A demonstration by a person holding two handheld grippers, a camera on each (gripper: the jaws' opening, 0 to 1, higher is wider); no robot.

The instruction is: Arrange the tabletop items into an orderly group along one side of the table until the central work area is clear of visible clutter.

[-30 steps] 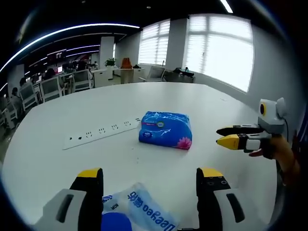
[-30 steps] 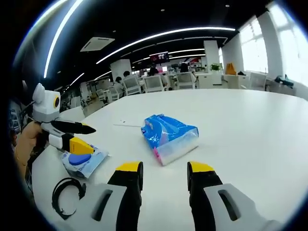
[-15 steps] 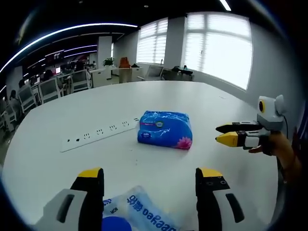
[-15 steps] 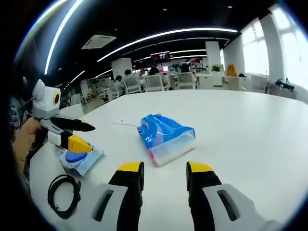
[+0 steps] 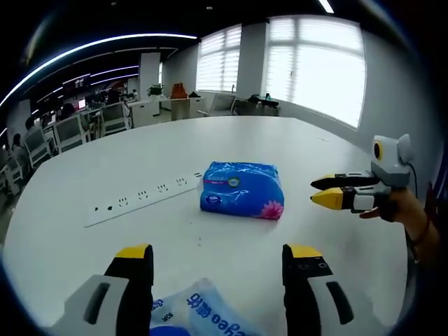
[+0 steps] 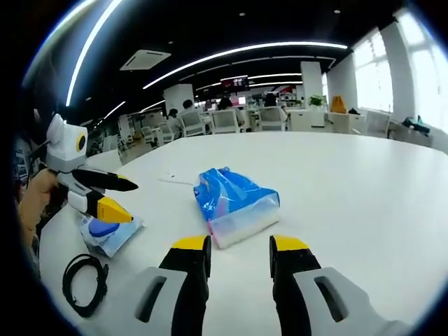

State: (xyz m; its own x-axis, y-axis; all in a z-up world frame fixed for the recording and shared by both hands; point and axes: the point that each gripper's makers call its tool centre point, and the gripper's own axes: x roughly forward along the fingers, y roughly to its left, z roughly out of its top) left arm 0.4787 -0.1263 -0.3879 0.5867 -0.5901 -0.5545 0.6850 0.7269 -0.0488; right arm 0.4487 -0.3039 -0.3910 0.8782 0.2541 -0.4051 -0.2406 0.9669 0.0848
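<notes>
On the white table (image 5: 231,147) lies a blue tissue pack (image 5: 242,190) with a pink flower, beside a white power strip (image 5: 143,200). A pale blue wipes pouch (image 5: 203,315) lies between the jaws of my left gripper (image 5: 217,257), which stands open above it. In the right gripper view the tissue pack (image 6: 232,205) lies just ahead of my open right gripper (image 6: 239,246). The wipes pouch (image 6: 107,233) sits under the left gripper (image 6: 119,198) at the left, and the right gripper (image 5: 322,191) enters the left gripper view from the right with a small gap between its jaws.
A black coiled cable (image 6: 82,281) lies near the table edge at the lower left of the right gripper view. Office chairs (image 5: 70,129) and desks stand beyond the far edge, with windows (image 5: 315,70) behind. A hand (image 5: 402,210) holds the right gripper.
Both views have shifted slightly. The right gripper has come closer to the tissue pack. The left gripper has drawn back a little over the wipes pouch.
</notes>
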